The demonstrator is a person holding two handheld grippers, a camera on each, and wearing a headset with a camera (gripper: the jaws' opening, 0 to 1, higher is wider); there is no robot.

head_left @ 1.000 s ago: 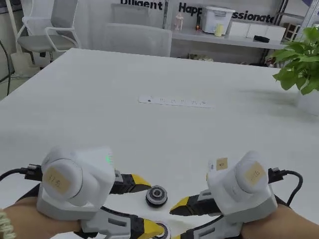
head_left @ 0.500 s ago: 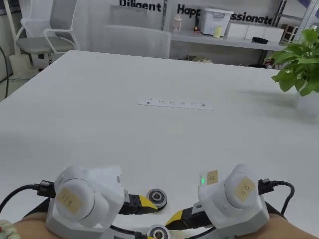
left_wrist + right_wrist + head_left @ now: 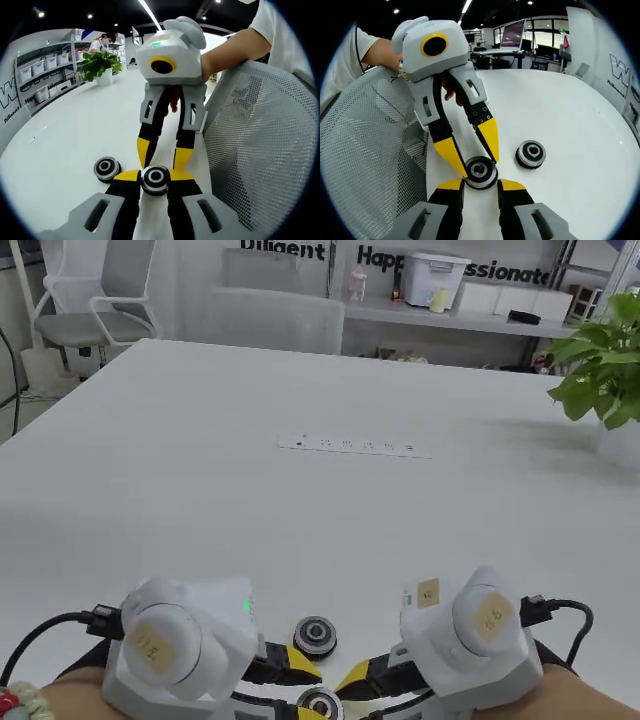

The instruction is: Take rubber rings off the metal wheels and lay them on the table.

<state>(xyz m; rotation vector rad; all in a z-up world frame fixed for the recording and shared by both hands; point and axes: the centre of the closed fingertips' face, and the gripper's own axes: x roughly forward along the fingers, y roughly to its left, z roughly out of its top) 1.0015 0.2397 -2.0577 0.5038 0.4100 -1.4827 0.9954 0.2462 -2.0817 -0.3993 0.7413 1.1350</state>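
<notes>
Wheel (image 3: pixel 480 171): near desk (image 3: pixel 200 470) edge
Left tongs (image 3: pixel 155 176): clamped on wheel
Right tongs (image 3: pixel 481 184): gripping it too
Second wheel (image 3: pixel 315 633): loose, just beside

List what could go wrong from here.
1. The left gripper and right gripper both pinch one wheel near the edge of the table. If it slips, it may roll off toward the chair.
2. The second wheel lies close by, so a jerk could knock it.
</notes>
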